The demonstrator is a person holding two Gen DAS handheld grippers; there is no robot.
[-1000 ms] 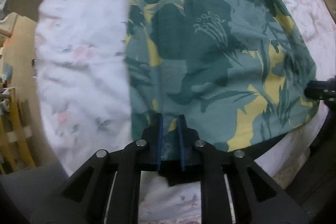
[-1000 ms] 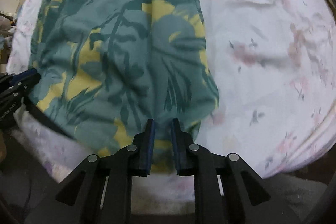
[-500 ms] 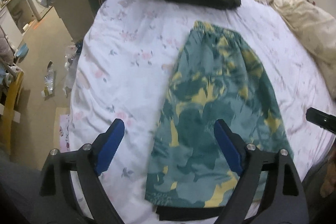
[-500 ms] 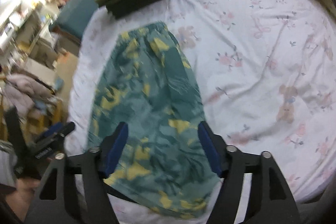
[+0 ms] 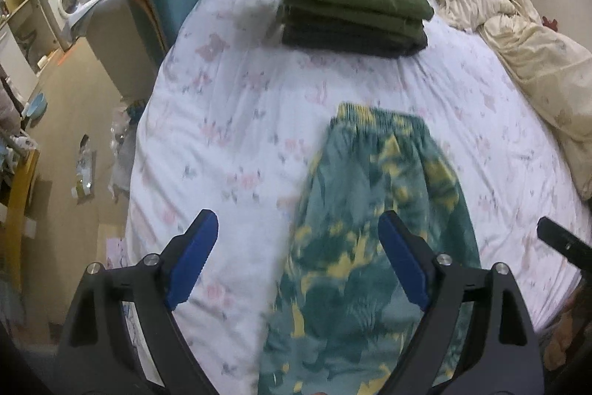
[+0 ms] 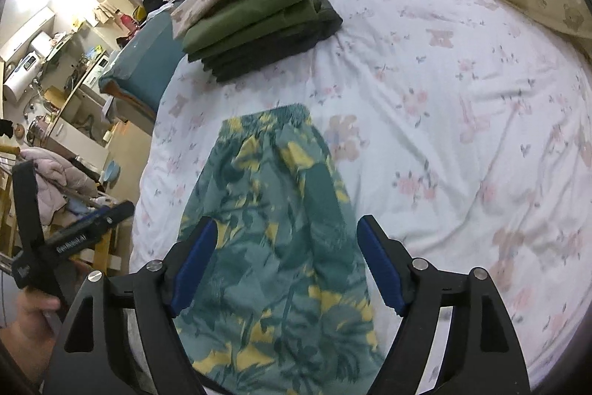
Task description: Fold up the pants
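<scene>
Green pants with a teal and yellow leaf print [image 5: 373, 232] lie flat and lengthwise on the bed, folded in half along their length, waistband at the far end. They also show in the right wrist view [image 6: 273, 232]. My left gripper [image 5: 296, 261] is open and empty, raised above the pants' near left edge. My right gripper [image 6: 286, 263] is open and empty, raised above the pants' near end. The left gripper's body [image 6: 70, 236] shows at the left of the right wrist view.
A white floral bedsheet [image 5: 229, 121] covers the bed. A stack of folded green and dark clothes [image 5: 351, 2] sits at the far end. A cream duvet [image 5: 536, 62] is bunched at the far right. The bed's left edge drops to a cluttered floor [image 5: 66, 143].
Both grippers were shut on the pants' near hem a second ago. They have let go, opened wide and lifted up and back, so the whole garment is in view.
</scene>
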